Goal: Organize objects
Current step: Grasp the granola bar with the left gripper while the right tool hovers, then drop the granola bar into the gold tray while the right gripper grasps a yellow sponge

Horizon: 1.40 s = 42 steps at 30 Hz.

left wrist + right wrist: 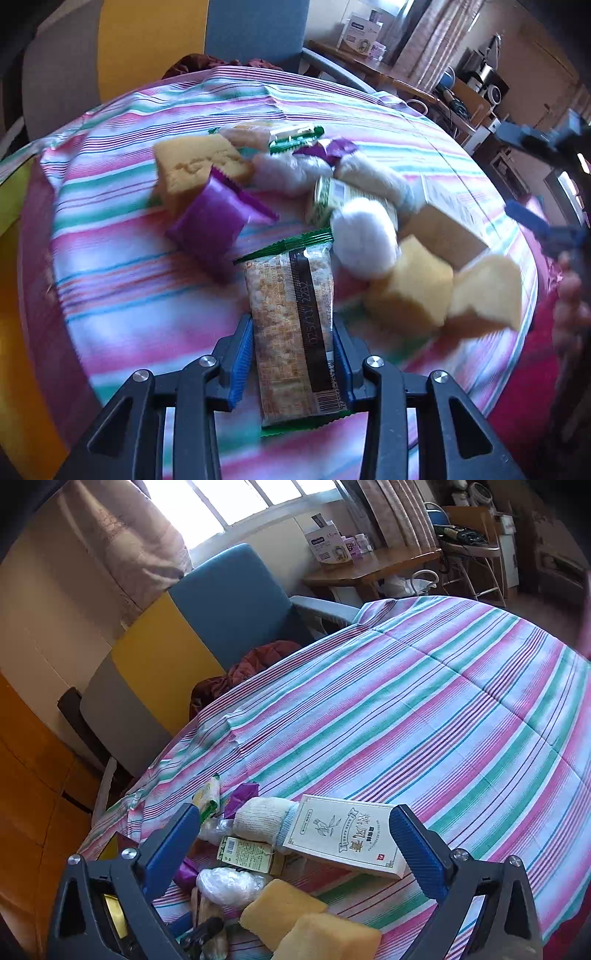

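Observation:
My left gripper [293,328] is shut on a green-edged cracker packet [291,325] and holds it above the striped tablecloth [122,295]. Beyond it lies a pile: a purple packet [216,221], yellow sponges [410,291], a white ball [364,236], a small green-labelled box [328,195] and another green packet [295,138]. My right gripper [295,834] is open and empty above the same pile, over a cream box with Chinese print [347,838], a white rolled sock [264,821], yellow sponges [280,908] and a green-labelled box [245,854].
A blue, yellow and grey chair [207,627] stands behind the table with a dark red cloth [243,672] on it. A wooden side table [373,568] with boxes is farther back. The right gripper shows at the right edge of the left wrist view [543,225].

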Each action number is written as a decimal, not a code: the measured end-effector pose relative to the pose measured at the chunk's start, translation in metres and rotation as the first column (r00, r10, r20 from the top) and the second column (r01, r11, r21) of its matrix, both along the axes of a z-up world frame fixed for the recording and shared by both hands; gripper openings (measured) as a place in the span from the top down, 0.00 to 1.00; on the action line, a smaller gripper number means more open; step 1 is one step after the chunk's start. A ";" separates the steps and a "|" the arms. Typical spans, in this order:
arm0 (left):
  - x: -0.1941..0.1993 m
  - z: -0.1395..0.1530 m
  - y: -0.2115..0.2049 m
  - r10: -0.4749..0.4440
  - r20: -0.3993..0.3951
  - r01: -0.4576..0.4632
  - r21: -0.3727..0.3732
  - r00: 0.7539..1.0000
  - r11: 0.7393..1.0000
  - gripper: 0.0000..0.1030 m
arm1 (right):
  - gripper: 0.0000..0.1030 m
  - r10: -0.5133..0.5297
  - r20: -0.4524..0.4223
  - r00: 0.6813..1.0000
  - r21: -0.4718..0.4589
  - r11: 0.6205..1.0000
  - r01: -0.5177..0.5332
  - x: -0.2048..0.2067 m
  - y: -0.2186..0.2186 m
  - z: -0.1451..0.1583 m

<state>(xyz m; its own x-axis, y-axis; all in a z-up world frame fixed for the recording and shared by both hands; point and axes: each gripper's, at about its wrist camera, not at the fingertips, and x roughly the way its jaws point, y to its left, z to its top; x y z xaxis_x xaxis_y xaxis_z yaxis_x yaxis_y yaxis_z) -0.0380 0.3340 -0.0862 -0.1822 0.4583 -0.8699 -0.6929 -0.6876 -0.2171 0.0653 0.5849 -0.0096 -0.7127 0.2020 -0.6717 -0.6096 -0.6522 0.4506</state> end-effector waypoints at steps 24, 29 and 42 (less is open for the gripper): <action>0.036 0.054 -0.089 0.037 -0.066 -0.028 0.137 0.997 0.990 0.63 | 0.00 0.288 0.361 0.887 0.045 0.945 -0.325 0.009 -0.048 -0.019; 0.034 0.062 -0.111 0.082 -0.073 -0.069 0.166 0.994 0.984 0.63 | 0.22 0.303 0.462 0.833 0.048 0.930 -0.365 0.005 -0.057 -0.046; -0.062 0.066 -0.256 0.466 -0.073 -0.455 0.128 0.882 0.881 0.63 | 0.53 0.219 0.419 0.881 0.131 0.946 -0.298 0.015 -0.045 -0.044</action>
<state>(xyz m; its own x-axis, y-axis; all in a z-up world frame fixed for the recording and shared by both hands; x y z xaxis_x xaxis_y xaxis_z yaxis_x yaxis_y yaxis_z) -0.1003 0.0776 -0.0201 -0.4769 0.3878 -0.7888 -0.3246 -0.9117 -0.2520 0.0808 0.5403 -0.0536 -0.4417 0.1961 -0.8755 -0.5085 -0.8587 0.0643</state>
